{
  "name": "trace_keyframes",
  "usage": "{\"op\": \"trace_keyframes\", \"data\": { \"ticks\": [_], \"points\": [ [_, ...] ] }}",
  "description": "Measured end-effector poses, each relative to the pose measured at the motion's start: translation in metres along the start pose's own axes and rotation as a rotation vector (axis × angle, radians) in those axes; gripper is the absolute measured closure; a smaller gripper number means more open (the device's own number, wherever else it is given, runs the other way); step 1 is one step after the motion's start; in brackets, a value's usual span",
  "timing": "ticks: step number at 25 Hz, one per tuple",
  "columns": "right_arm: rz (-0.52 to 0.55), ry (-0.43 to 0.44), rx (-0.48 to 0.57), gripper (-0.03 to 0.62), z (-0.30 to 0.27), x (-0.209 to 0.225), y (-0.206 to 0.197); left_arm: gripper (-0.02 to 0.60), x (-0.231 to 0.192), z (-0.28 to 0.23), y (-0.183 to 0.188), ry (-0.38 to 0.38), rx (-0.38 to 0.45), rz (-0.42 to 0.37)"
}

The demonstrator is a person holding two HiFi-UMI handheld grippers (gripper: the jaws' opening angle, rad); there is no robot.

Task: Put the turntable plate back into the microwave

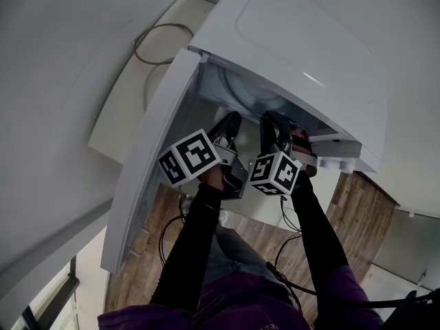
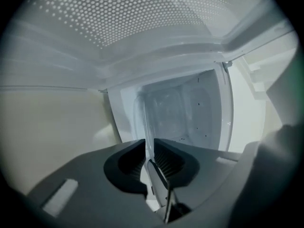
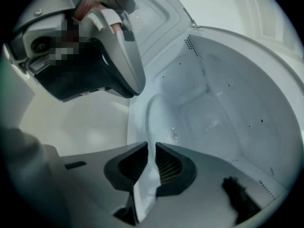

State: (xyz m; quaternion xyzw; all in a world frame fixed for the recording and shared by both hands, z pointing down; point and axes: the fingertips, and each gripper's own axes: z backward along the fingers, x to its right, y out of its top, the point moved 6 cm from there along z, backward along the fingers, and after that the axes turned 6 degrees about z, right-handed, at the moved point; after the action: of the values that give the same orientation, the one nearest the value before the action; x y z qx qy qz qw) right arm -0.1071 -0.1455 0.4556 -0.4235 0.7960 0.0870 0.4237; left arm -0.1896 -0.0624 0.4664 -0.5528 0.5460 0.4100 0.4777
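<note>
The left gripper (image 1: 230,125) and right gripper (image 1: 272,125), side by side, both have their fingers closed on the glass plate (image 3: 164,122) at its near rim. The plate reaches straight ahead of them into the microwave (image 1: 295,40).

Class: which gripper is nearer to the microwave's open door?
Left. The left gripper is close beside the open door. The right gripper is farther from it, toward the microwave's other side. Both hold the turntable plate.
</note>
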Motion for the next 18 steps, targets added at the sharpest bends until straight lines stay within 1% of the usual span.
{"op": "trace_keyframes", "data": {
  "ticks": [6, 14, 16, 18],
  "points": [
    [-0.011, 0.022, -0.005, 0.543, -0.002, 0.0, 0.001, 0.532, -0.006, 0.007, -0.006, 0.008, -0.05, -0.054],
    [-0.016, 0.038, -0.008, 0.534, -0.005, 0.002, 0.002, 0.532, -0.017, 0.011, -0.013, 0.019, -0.091, -0.046],
    [-0.027, 0.049, -0.003, 0.528, -0.004, 0.002, 0.002, 0.535, -0.018, 0.011, -0.014, 0.02, -0.096, -0.043],
    [-0.032, 0.066, 0.008, 0.508, -0.003, 0.004, 0.004, 0.535, -0.018, 0.01, -0.013, 0.016, -0.098, -0.038]
  ]
}}
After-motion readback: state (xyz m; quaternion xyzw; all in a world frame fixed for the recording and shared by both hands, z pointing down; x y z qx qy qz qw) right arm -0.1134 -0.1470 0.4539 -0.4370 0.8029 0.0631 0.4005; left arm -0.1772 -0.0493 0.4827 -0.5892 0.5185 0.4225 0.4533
